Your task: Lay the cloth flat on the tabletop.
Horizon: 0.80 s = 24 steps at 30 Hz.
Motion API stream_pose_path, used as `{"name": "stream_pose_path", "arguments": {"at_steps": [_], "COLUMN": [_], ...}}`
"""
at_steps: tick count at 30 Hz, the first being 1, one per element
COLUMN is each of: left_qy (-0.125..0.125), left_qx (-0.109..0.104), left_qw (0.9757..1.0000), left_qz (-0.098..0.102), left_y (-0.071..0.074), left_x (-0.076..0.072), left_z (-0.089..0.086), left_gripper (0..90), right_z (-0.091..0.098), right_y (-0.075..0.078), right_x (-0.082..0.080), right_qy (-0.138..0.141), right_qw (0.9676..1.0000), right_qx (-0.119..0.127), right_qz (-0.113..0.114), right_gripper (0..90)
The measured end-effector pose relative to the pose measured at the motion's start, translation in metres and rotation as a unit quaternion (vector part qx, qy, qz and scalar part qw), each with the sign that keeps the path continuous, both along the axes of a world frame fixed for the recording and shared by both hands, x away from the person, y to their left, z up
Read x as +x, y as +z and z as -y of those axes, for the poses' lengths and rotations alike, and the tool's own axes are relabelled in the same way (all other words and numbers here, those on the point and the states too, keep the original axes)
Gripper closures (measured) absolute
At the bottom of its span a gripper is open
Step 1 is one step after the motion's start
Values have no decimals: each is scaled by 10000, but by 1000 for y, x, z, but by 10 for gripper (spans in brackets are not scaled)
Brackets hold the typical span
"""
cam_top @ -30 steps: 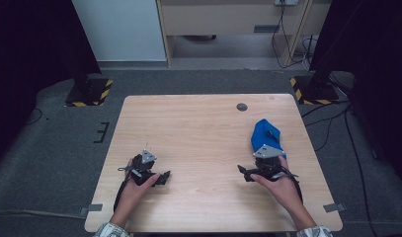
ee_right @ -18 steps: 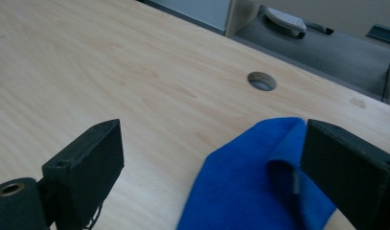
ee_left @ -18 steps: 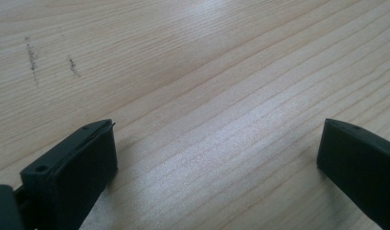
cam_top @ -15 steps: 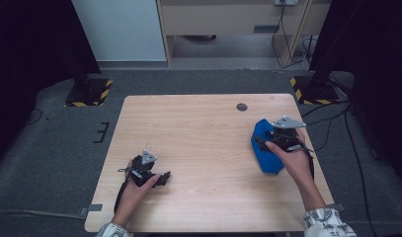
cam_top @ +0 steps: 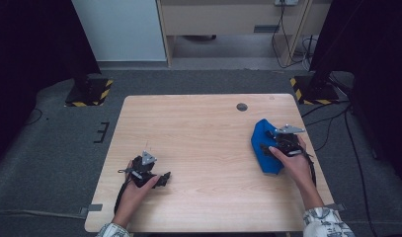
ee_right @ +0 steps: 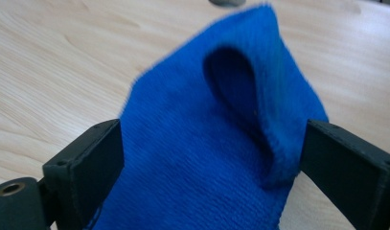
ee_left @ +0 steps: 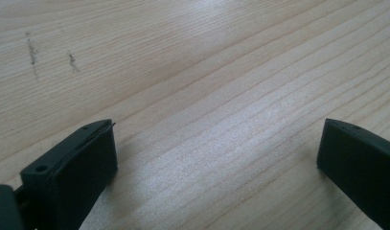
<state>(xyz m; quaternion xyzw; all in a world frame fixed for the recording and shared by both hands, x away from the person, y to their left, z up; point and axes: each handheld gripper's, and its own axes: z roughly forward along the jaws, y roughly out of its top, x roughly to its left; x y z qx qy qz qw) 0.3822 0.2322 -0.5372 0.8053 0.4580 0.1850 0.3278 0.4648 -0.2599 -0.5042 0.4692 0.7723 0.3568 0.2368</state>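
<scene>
Blue cloth (ee_right: 221, 143) lies bunched near the desk's (cam_top: 203, 133) right edge, between the spread jaws of my right tool (cam_top: 279, 144). My left tool (cam_top: 161, 178) rests wide over bare wood.

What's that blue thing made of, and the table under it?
The blue cloth looks like a soft, fuzzy fabric, perhaps microfibre or fleece: its edges are fluffy and it folds into a loose pocket. The table looks like pale wood or wood-look laminate, with a matte finish and visible grain lines.
</scene>
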Motion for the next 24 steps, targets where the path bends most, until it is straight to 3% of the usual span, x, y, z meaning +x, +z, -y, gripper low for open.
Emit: {"name": "stream_pose_path", "arguments": {"at_steps": [5, 8, 13, 20, 24], "left_qy": [-1, -1, -1, 0, 0], "left_qx": [-3, -2, -2, -3, -4], "left_qw": [10000, 10000, 10000, 10000, 10000], "left_qz": [1, 0, 1, 1, 1], "left_y": [0, 0, 0, 0, 0], "left_x": [0, 0, 0, 0, 0], "left_z": [0, 0, 0, 0, 0], "left_gripper": [0, 0, 0, 0, 0], "right_z": [0, -2, -2, 0, -1], "right_y": [-19, -23, -27, -25, -25], "right_x": [4, 3, 2, -2, -3], "right_qy": [-2, 62, 145, 419, 491], "right_qw": [9993, 9988, 9979, 9969, 9965], "right_qx": [-67, -137, 45, 247, 349], "right_qz": [-370, -460, -622, -613, -583], "right_gripper": [131, 149, 249, 584, 672]}}
